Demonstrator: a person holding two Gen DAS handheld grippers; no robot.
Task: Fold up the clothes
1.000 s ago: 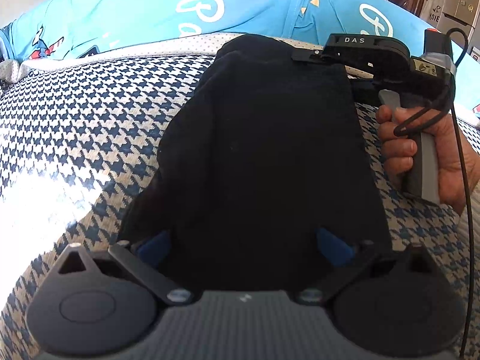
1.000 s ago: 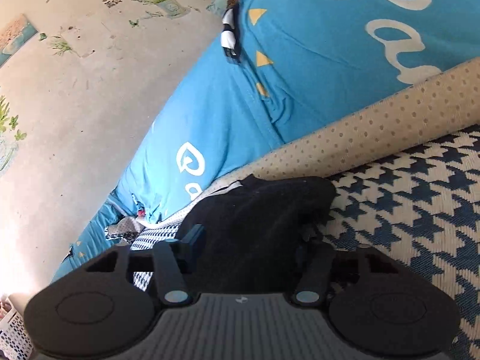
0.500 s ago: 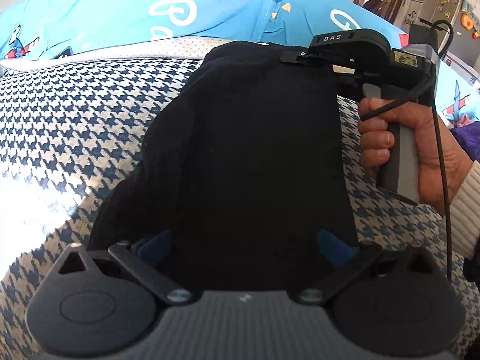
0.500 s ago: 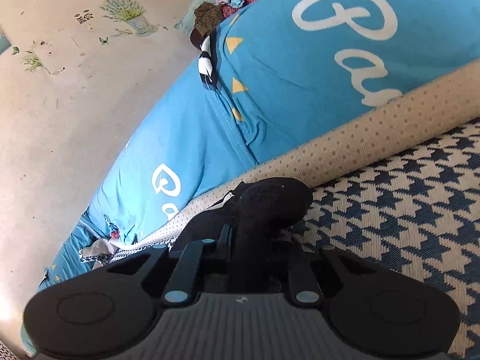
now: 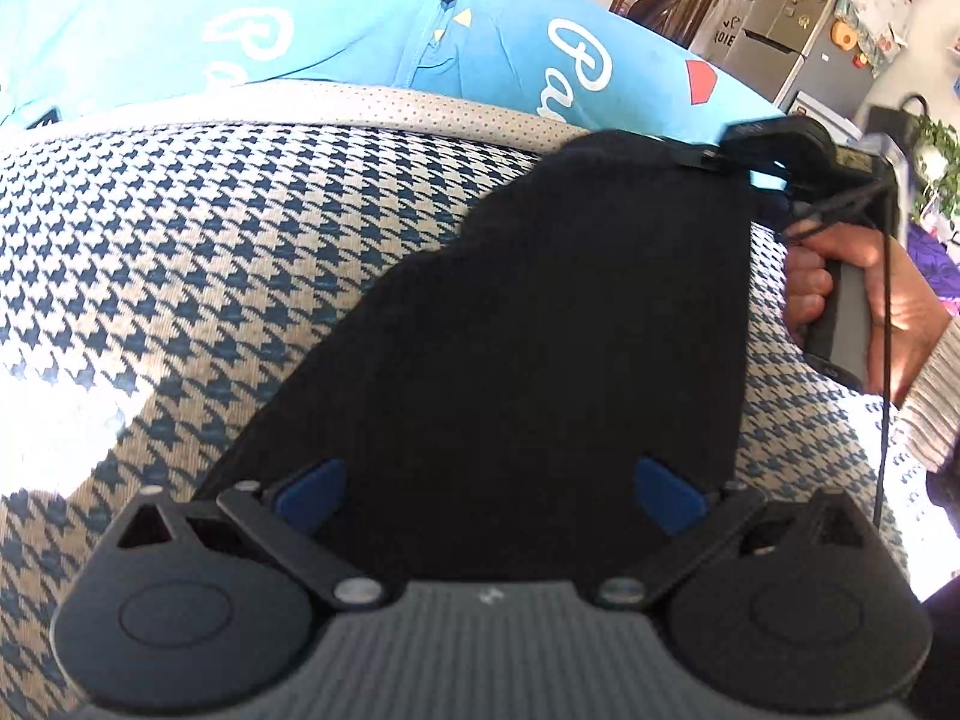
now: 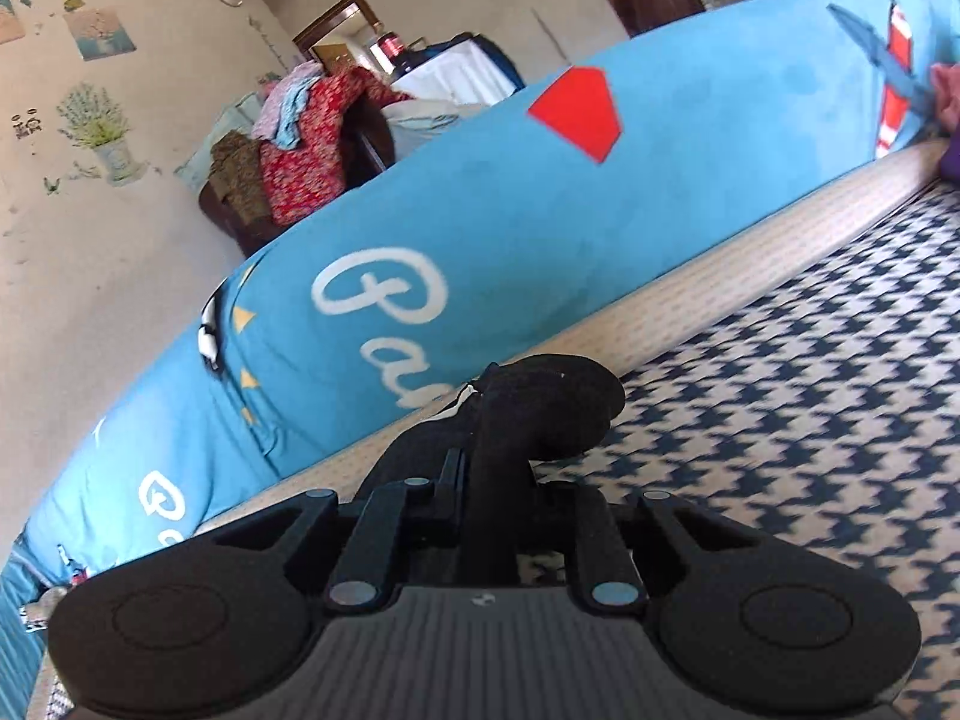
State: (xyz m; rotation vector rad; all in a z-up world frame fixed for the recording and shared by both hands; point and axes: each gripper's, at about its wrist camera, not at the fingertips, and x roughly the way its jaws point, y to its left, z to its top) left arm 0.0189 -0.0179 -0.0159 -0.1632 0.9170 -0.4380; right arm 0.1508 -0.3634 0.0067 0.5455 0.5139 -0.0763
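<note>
Lying on the houndstooth bed cover (image 5: pixel 180 252) near its far edge, the black garment (image 5: pixel 540 330) has one corner clenched by the right gripper (image 6: pixel 498 480), while the left gripper (image 5: pixel 489 492) stands released over its near end.

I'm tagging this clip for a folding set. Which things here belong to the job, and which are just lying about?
In the job:
black garment
right gripper, shut on its far corner
left gripper, open over its near edge

Lying about:
houndstooth cover
blue bedding
heap of clothes
fridge
</note>
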